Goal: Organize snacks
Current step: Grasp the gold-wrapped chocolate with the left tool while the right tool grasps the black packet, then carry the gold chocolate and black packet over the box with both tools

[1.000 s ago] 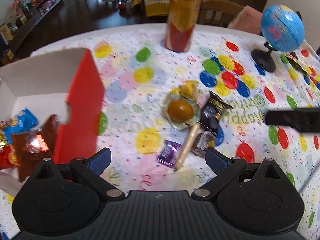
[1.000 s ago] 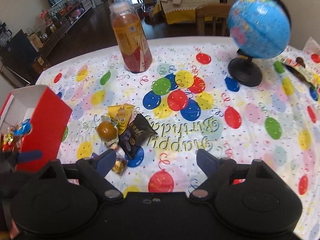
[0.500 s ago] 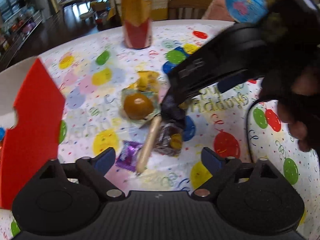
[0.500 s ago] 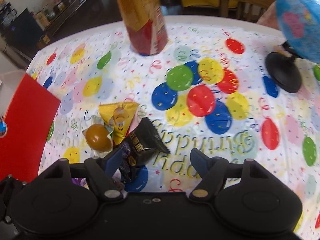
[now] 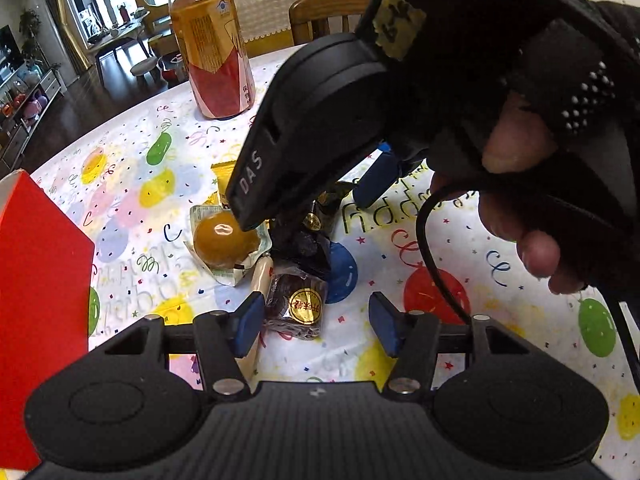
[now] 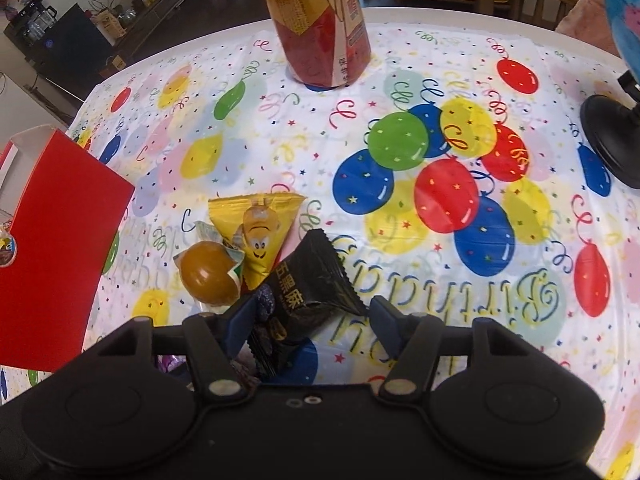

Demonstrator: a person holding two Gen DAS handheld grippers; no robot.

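Near the tablecloth's [image 6: 280, 128] left edge, your right gripper [image 6: 310, 320], jaws spread, straddles the black packet [image 6: 316, 284]: light, crinkly, slippery—pinch its stiff crimped seam; left gripper [image 5: 316, 324] spread too.

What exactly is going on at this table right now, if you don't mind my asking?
A person is sorting snacks with two handheld grippers. The right gripper is open, straddling a black triangular snack packet in the pile on the balloon-print tablecloth. The left gripper hovers open just short of a dark foil-wrapped sweet with a gold sticker. The red cardboard box stands to the left with some snacks already inside.
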